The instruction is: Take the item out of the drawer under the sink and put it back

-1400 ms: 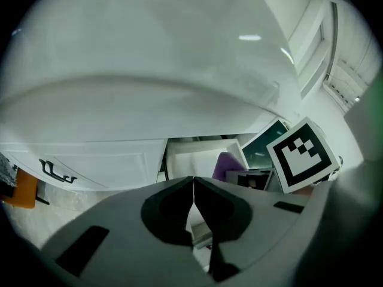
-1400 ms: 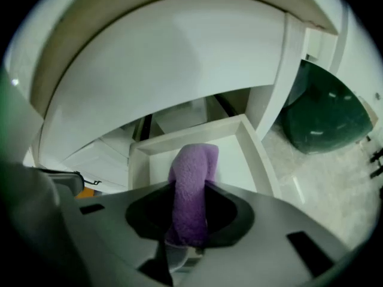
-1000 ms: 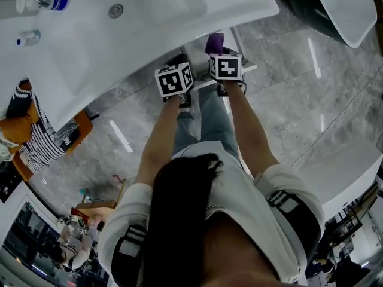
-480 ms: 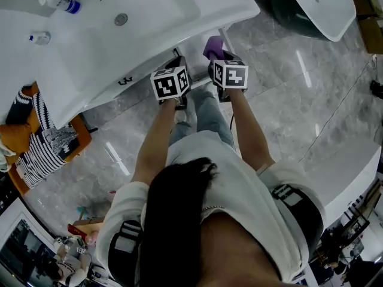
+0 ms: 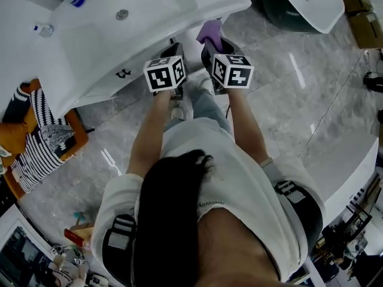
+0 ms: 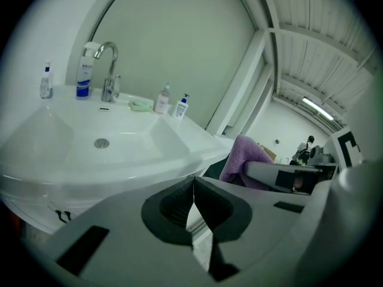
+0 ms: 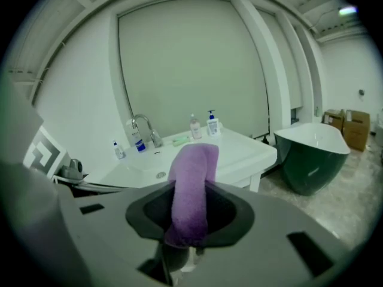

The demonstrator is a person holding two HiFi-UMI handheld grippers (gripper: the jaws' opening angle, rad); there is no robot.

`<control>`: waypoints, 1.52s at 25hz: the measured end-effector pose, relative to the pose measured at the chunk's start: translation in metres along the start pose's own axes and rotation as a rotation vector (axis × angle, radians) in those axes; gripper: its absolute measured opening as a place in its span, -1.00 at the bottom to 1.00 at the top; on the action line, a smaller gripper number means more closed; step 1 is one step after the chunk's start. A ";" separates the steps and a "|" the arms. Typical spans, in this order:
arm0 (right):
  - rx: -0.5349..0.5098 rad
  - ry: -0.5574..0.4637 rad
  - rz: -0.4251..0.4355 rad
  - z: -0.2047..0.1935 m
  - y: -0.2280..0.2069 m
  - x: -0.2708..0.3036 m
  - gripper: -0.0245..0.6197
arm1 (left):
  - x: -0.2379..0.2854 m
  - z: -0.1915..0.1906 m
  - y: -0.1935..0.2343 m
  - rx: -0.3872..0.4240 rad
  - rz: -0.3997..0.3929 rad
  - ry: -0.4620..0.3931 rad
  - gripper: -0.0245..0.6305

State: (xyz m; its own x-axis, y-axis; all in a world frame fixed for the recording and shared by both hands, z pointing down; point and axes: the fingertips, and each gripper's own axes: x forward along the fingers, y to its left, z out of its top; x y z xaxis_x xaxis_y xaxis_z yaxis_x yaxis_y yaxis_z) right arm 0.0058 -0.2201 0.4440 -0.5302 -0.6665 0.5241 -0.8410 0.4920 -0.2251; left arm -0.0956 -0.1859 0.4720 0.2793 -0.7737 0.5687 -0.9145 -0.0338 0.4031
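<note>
A purple towel (image 7: 194,160) stands up folded between the jaws of my right gripper (image 7: 190,187), which is shut on it. From above, the towel (image 5: 210,31) pokes out ahead of the right gripper (image 5: 213,45), just off the front corner of the white sink (image 5: 137,40). My left gripper (image 5: 175,51) hangs beside it at the sink's front edge. Its jaws (image 6: 193,181) are shut with nothing between them. The left gripper view shows the sink basin (image 6: 119,154) just ahead, with the towel (image 6: 244,157) at the right. The drawer under the sink is hidden.
A faucet (image 6: 109,70) and several small bottles (image 6: 172,103) stand on the sink's back rim. A dark green bathtub (image 7: 311,154) sits on the floor to the right. An orange chair with a striped cloth (image 5: 36,133) stands at the left. The floor is grey marble.
Both grippers have risen from low under the sink to the level of its front edge. The right one carried the purple towel up with it.
</note>
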 end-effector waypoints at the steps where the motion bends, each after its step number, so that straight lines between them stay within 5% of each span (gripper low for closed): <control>1: -0.015 -0.024 -0.002 0.006 0.004 -0.005 -0.56 | -0.004 0.003 -0.002 0.003 -0.002 -0.014 -0.91; 14: -0.124 -0.162 -0.048 0.015 0.040 -0.044 -0.56 | -0.042 0.015 -0.026 0.074 -0.049 -0.133 -0.91; 25: -0.155 -0.156 -0.059 0.017 0.041 -0.046 -0.56 | -0.051 0.032 -0.033 0.166 -0.034 -0.249 -0.91; 38: -0.163 -0.159 -0.093 0.017 0.043 -0.052 -0.56 | -0.051 0.030 -0.041 0.200 -0.055 -0.249 -0.91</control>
State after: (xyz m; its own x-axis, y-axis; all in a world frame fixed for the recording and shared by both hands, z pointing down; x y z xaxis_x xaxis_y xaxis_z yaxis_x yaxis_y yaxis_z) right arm -0.0045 -0.1736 0.3932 -0.4722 -0.7866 0.3978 -0.8654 0.4994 -0.0397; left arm -0.0809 -0.1644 0.4048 0.2725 -0.8973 0.3473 -0.9463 -0.1846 0.2655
